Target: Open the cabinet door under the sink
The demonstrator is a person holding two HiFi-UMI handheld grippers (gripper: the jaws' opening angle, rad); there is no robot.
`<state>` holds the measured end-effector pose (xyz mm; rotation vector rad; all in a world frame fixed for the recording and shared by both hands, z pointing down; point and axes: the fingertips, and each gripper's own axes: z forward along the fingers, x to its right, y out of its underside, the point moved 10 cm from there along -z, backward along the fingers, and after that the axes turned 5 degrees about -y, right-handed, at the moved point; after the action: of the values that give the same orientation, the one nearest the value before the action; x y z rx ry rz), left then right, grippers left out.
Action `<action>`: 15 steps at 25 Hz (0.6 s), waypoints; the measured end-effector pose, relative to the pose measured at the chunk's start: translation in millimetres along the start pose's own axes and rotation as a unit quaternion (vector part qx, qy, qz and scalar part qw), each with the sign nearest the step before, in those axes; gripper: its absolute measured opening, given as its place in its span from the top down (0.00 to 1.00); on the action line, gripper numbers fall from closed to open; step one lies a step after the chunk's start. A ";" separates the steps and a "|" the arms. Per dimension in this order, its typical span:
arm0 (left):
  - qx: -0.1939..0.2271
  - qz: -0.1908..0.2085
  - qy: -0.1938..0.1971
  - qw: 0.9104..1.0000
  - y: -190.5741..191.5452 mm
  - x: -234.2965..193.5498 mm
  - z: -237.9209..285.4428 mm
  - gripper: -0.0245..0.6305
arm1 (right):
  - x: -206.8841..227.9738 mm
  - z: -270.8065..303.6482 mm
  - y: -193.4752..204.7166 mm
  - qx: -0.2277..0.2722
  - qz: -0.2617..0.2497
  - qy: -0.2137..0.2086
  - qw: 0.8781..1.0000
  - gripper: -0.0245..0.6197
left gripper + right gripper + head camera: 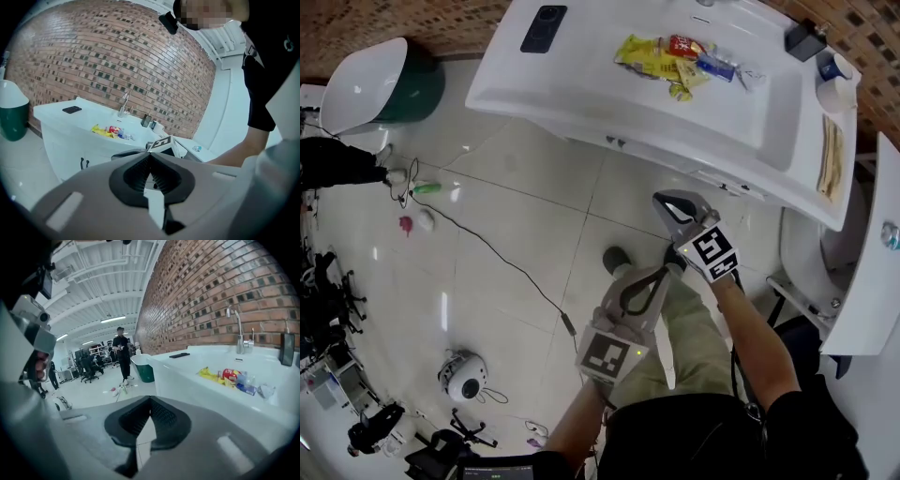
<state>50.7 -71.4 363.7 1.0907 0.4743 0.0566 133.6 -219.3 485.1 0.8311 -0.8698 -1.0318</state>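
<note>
The white sink unit [581,89] fills the top of the head view. Two small dark handles [615,142] mark the cabinet doors under its front edge, and the doors are closed. The same handles [83,163] show in the left gripper view, low on the white cabinet front [63,147]. My right gripper [663,200] hangs over the floor tiles a short way in front of the cabinet, jaws shut and empty. My left gripper [660,272] is nearer to me, also shut and holding nothing. The right gripper view looks along the unit [187,380].
Yellow wrappers, a red can and a bottle [677,54] lie in the basin, and a black phone [544,27] rests at its left. A green bin with a white lid [382,82] stands at the left. A black cable [502,258] crosses the tiles. A person [122,352] stands far off.
</note>
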 end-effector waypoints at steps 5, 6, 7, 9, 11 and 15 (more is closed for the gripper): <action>0.001 0.008 0.019 1.000 10.8 -36.3 7.5 0.94 | 20.8 47.3 34.1 -0.012 0.008 0.030 0.999 0.98; 0.003 0.006 0.022 1.000 13.3 -41.8 9.1 0.94 | 24.1 56.2 41.0 -0.015 0.012 0.033 0.999 0.98; 0.002 0.002 0.025 1.000 16.3 -46.9 10.7 0.94 | 27.3 64.5 47.6 -0.015 0.015 0.037 0.999 0.97; -0.005 -0.001 0.032 0.999 23.4 -57.6 15.4 0.94 | 34.3 80.3 59.6 -0.014 0.019 0.045 0.999 0.98; -0.013 0.000 0.039 0.999 30.7 -69.1 21.6 0.94 | 41.2 96.0 71.1 -0.014 0.021 0.052 0.998 0.98; -0.021 0.005 0.053 0.998 38.3 -90.9 32.0 0.94 | 50.5 122.4 93.2 -0.022 0.028 0.063 0.997 0.98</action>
<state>-11.2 -105.1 439.7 1.0526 0.5599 0.1332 70.8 -259.6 628.8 0.8208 -0.7564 -0.9356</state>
